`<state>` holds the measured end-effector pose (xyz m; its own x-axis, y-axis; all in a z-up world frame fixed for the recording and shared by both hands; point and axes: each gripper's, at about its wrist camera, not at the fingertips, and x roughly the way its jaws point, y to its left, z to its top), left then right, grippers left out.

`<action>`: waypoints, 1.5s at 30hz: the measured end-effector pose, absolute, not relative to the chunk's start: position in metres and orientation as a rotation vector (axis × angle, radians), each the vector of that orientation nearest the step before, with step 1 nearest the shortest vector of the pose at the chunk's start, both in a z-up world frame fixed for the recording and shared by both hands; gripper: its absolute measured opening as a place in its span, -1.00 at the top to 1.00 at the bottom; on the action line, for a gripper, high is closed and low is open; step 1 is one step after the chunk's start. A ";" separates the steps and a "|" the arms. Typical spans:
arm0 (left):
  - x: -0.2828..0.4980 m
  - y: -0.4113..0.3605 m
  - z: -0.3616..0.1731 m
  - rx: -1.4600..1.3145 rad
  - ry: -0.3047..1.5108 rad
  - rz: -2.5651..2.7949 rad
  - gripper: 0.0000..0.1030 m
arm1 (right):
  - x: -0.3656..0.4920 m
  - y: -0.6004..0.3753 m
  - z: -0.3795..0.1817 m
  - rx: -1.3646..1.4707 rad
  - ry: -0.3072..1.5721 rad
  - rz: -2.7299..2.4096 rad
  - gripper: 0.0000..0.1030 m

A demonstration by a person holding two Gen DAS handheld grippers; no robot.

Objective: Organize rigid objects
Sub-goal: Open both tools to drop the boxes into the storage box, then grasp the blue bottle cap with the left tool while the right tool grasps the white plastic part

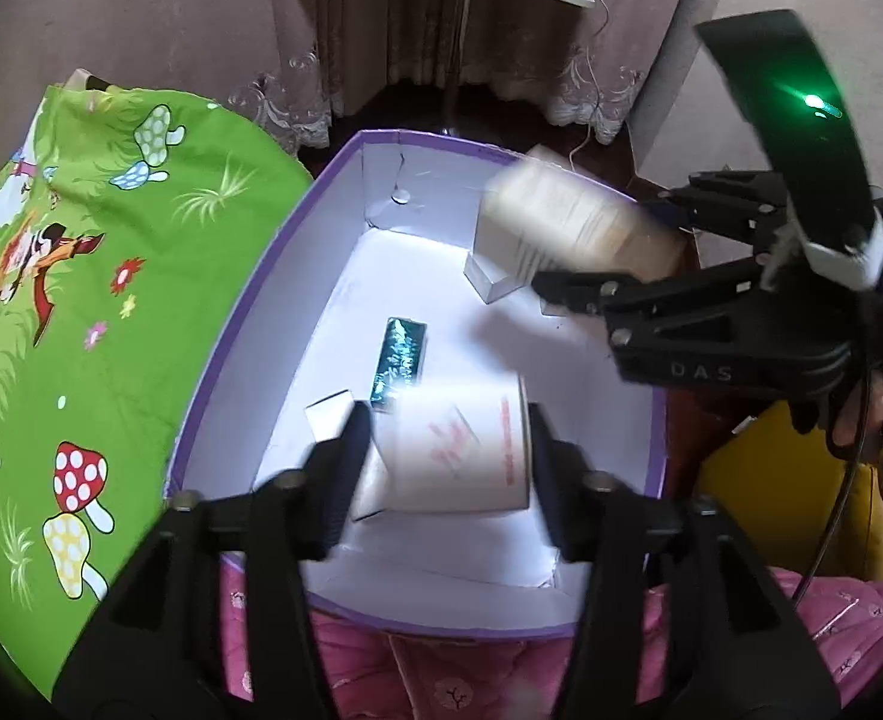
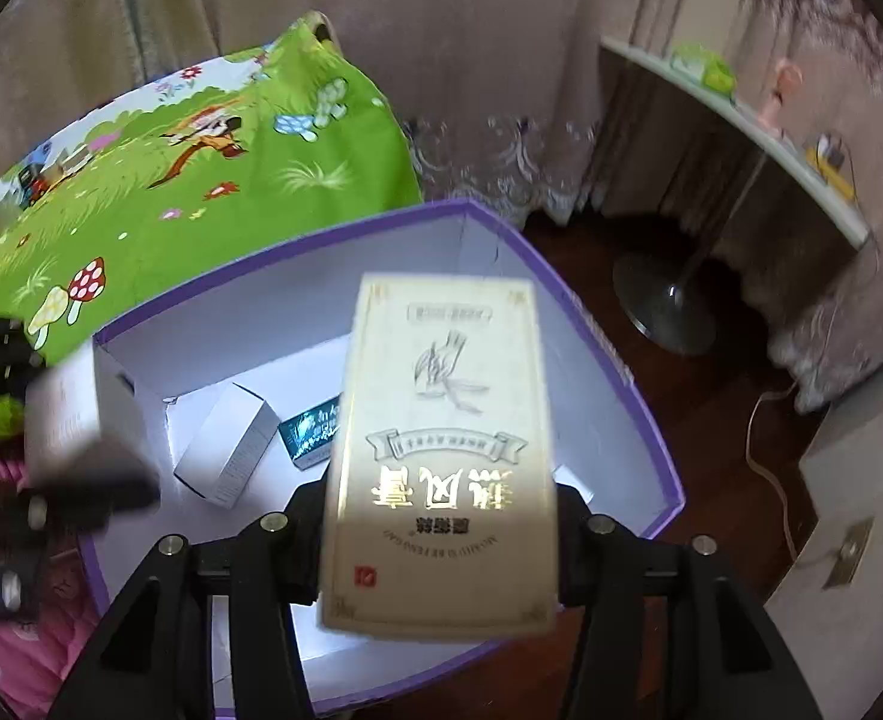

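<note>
Purple-rimmed, the open box (image 1: 297, 228) sits between a green cartoon blanket (image 1: 81, 300) and dark floor, with a teal packet (image 1: 399, 363) and a small white carton (image 2: 228, 453) on its white bottom. The left gripper (image 1: 444, 468) brackets a white red-printed box (image 1: 459, 450) above it, contact unclear; the right gripper (image 2: 435, 546) holds a cream gold-lettered box (image 2: 441, 462) over the interior.

left gripper (image 1: 450, 468): matte black plastic, two flat fingers (image 1: 345, 468) on triangular cut-out links; silver screw heads are seen at the pivots.
right gripper (image 2: 435, 540): the same black linkage and silver screws.
markings: "DAS" is moulded on the right gripper's body.
top mount: a curved black piece with a green light.
cable: a thin black one.
hand (image 1: 861, 414): partly hidden; a dark glove is seemingly worn.
</note>
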<state>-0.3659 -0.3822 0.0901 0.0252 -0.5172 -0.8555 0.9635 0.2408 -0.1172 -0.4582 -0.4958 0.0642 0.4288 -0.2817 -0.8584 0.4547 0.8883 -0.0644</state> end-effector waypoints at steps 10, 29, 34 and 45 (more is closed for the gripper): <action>-0.275 -0.282 0.101 0.421 0.859 -0.895 -0.43 | -0.413 -0.459 0.079 0.124 1.009 -0.383 -0.25; 0.011 0.064 0.068 0.246 0.870 0.040 -0.45 | -0.143 -0.229 0.059 -0.082 0.978 0.201 -0.25; 0.062 0.085 0.055 0.382 0.913 0.032 -0.45 | -0.091 -0.207 0.054 -0.036 0.987 0.261 -0.25; 0.086 0.103 0.032 0.265 0.977 -0.134 0.32 | -0.004 -0.198 0.050 -0.094 0.971 0.316 -0.25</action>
